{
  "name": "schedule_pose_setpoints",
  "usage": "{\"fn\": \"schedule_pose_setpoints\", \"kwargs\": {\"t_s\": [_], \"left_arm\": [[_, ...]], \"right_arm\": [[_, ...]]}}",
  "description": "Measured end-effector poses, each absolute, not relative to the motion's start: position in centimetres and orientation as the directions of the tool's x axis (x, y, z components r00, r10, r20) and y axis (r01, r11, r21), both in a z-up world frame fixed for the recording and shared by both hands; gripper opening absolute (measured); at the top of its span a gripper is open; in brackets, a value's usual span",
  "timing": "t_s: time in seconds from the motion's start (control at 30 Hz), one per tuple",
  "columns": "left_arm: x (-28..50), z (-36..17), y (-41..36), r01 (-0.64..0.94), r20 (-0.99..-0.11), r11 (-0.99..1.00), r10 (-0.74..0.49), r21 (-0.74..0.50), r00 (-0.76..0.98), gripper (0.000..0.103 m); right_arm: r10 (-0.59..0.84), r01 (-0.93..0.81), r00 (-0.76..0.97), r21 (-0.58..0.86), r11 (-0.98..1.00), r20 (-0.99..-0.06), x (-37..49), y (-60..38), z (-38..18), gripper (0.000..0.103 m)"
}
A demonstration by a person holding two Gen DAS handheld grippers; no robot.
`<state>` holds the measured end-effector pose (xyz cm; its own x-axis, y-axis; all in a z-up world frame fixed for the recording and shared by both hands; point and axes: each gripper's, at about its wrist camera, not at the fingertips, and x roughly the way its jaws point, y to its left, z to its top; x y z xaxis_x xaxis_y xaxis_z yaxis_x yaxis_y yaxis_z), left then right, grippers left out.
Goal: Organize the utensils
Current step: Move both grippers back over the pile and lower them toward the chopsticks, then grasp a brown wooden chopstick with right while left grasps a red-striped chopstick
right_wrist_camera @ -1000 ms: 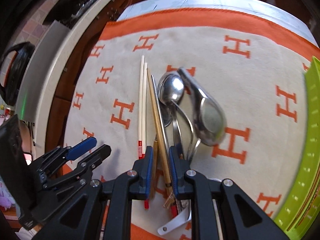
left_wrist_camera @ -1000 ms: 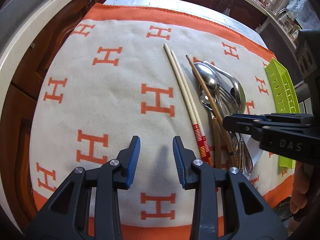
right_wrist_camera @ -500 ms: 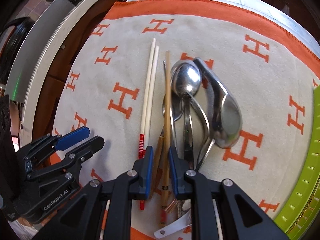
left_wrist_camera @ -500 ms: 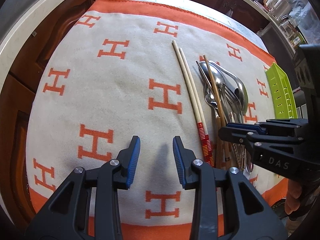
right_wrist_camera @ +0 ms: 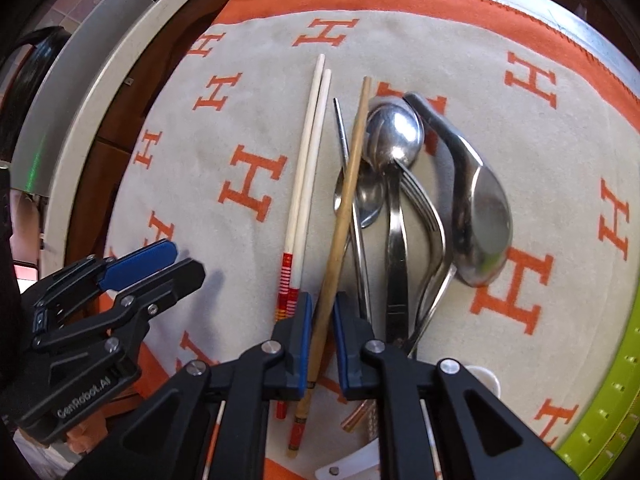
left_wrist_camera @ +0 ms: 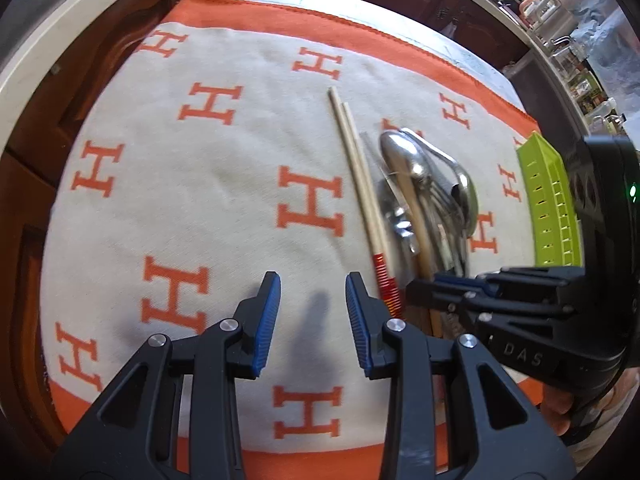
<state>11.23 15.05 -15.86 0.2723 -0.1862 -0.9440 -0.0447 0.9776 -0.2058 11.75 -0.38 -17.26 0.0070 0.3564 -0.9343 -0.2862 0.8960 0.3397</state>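
Cream-and-orange cloth [right_wrist_camera: 248, 128] patterned with big orange H's covered the counter, dark wood cabinets [left_wrist_camera: 36, 128] curving round behind it. On the cloth lay the utensils in a loose heap: a pair of pale chopsticks with red-banded ends [right_wrist_camera: 306, 184] side by side, then a brown wooden chopstick [right_wrist_camera: 348, 184] slanting across a thin metal chopstick [right_wrist_camera: 340, 128], a steel spoon [right_wrist_camera: 394, 136], a fork [right_wrist_camera: 424, 208] and a deep steel soup spoon [right_wrist_camera: 480, 216]. A lime-green slotted tray [left_wrist_camera: 550, 204] sat at the cloth's right edge, apart from the heap.

Down came the right gripper [right_wrist_camera: 320, 340], its blue-padded jaws closing on the brown wooden chopstick, which ran straight between them near its thick end; a sliver of gap showed on each side. The left gripper [left_wrist_camera: 312, 320] hung over bare cloth just left of the pale chopsticks, jaws parted with nothing between them.
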Motion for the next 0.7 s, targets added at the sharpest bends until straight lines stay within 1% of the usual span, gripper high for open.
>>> {"fn": "schedule_pose_setpoints", "kwargs": {"t_s": [0.07,0.23,0.27,0.3,0.33,0.4,0.5,0.7], "left_arm": [[11.9,-16.1,14.5,-0.040,-0.943,0.974,-0.207,-0.224,0.259,0.031],[13.0,-16.9,13.2,-0.030,-0.945,0.967,-0.239,-0.252,0.224,0.030],[13.2,-17.0,13.0,-0.029,-0.945,0.967,-0.242,-0.254,0.220,0.028],[13.4,-17.3,12.8,-0.029,-0.946,0.966,-0.245,-0.256,0.214,0.022],[13.6,-17.6,12.5,-0.030,-0.947,0.965,-0.250,-0.261,0.200,0.018],[13.8,-18.2,12.2,-0.040,-0.948,0.961,-0.261,-0.272,0.180,0.015],[14.1,-18.7,12.0,-0.054,-0.948,0.956,-0.278,-0.289,0.157,0.014],[14.7,-19.1,11.0,-0.052,-0.950,0.958,-0.272,-0.283,0.154,0.014]], "right_arm": [[0.389,-0.266,-0.005,0.376,0.888,-0.921,11.5,-1.1,-17.3,0.008],[0.445,-0.205,-0.037,0.443,0.873,-0.895,11.4,-2.7,-17.7,0.008],[0.452,-0.190,-0.050,0.452,0.871,-0.891,11.4,-2.9,-17.9,0.009],[0.466,-0.171,-0.063,0.470,0.866,-0.882,11.4,-3.2,-18.1,0.009],[0.483,-0.156,-0.066,0.487,0.860,-0.873,11.5,-3.4,-18.2,0.009],[0.509,-0.129,-0.070,0.514,0.848,-0.858,11.5,-4.0,-18.4,0.010],[0.526,-0.121,-0.071,0.531,0.839,-0.847,11.3,-4.4,-18.5,0.010],[0.552,-0.108,-0.056,0.555,0.825,-0.832,11.2,-5.3,-18.0,0.010]]}}
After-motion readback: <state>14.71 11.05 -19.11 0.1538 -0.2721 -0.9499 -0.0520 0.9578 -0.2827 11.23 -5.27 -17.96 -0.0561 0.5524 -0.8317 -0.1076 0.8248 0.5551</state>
